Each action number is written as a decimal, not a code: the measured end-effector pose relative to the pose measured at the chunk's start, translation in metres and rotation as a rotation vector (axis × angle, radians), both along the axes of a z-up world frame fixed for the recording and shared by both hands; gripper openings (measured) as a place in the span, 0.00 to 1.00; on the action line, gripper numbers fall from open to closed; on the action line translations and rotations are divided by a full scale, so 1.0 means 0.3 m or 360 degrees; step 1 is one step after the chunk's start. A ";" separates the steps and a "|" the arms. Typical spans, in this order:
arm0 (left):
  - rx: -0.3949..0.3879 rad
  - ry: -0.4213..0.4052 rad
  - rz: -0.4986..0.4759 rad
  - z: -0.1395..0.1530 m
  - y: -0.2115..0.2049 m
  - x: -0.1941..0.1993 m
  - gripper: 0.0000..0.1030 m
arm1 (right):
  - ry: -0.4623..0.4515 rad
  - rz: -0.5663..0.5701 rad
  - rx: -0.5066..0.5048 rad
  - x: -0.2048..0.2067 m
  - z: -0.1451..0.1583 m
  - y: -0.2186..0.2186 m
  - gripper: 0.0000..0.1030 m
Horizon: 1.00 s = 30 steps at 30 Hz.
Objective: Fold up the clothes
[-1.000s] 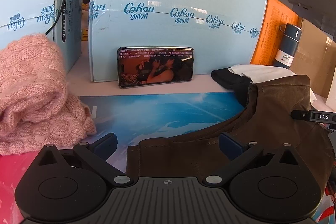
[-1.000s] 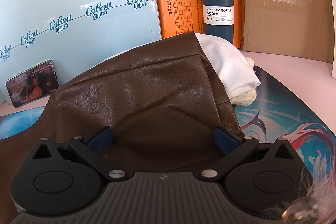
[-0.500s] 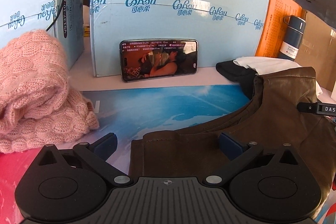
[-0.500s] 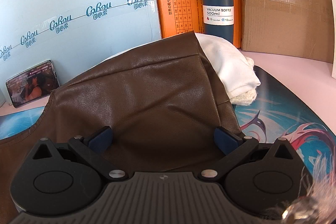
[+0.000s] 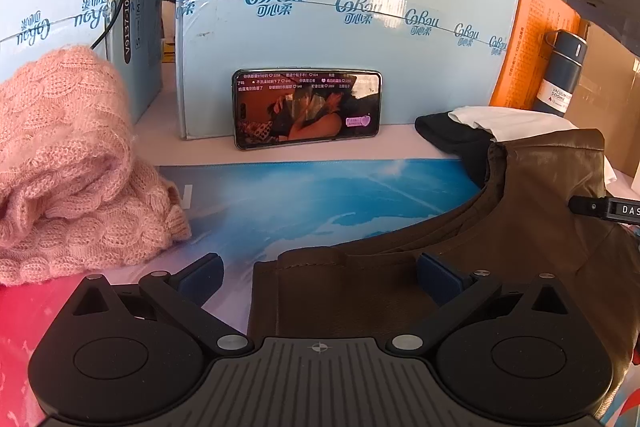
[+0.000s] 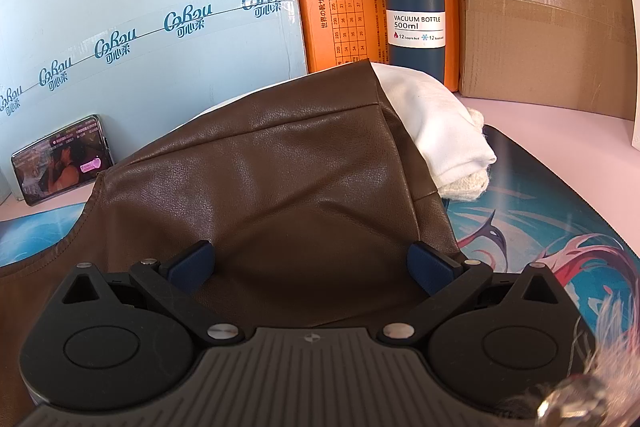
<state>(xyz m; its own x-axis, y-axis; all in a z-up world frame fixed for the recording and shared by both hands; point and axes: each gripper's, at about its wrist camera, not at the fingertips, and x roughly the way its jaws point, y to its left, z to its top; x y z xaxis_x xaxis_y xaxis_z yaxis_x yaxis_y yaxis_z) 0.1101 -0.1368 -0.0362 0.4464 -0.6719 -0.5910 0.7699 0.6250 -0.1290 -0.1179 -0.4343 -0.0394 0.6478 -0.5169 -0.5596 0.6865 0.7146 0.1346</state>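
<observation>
Brown leather garment (image 6: 280,179) lies rumpled on the mat (image 5: 320,199), its far end draped over white clothes (image 6: 440,131) at 2 o'clock; left gripper (image 5: 320,275) and right gripper (image 6: 312,263) fingers spread, pinching nothing; folding looks incomplete

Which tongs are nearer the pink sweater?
Left. The sweater lies just ahead-left of the left tongs; the right tongs sit over the brown garment, with no sweater in their view.
</observation>
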 end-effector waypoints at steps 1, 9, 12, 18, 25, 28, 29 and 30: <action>0.0000 0.0001 0.0000 0.000 0.000 0.001 1.00 | 0.0000 0.0000 0.0000 0.000 0.000 0.000 1.00; 0.0004 0.0001 -0.0003 -0.002 0.000 0.002 1.00 | 0.0000 0.0000 0.0000 0.000 -0.001 -0.001 1.00; 0.0003 0.0001 -0.0004 -0.002 -0.001 0.002 1.00 | -0.0001 0.0000 0.0000 0.000 -0.002 -0.001 1.00; 0.0000 0.0000 -0.0006 -0.003 0.000 0.000 1.00 | -0.0001 0.0000 0.0000 0.001 -0.002 -0.002 1.00; 0.0015 -0.0003 -0.0007 -0.004 -0.005 -0.002 1.00 | -0.0001 0.0000 0.0001 0.002 -0.003 -0.002 1.00; 0.0003 -0.0009 -0.0006 0.000 -0.001 -0.003 1.00 | -0.0001 0.0000 0.0001 0.002 -0.003 -0.002 1.00; -0.0001 -0.0011 -0.0005 0.002 0.000 -0.003 1.00 | -0.0001 0.0001 0.0001 0.002 -0.003 -0.002 1.00; -0.0005 -0.0013 -0.0005 0.004 0.001 -0.003 1.00 | -0.0001 0.0001 0.0001 0.003 -0.003 -0.002 1.00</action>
<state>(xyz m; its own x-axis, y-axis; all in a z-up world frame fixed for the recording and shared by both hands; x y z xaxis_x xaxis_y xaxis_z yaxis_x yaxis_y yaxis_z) 0.1091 -0.1365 -0.0352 0.4494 -0.6749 -0.5853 0.7727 0.6224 -0.1245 -0.1171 -0.4349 -0.0404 0.6484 -0.5164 -0.5593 0.6861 0.7147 0.1355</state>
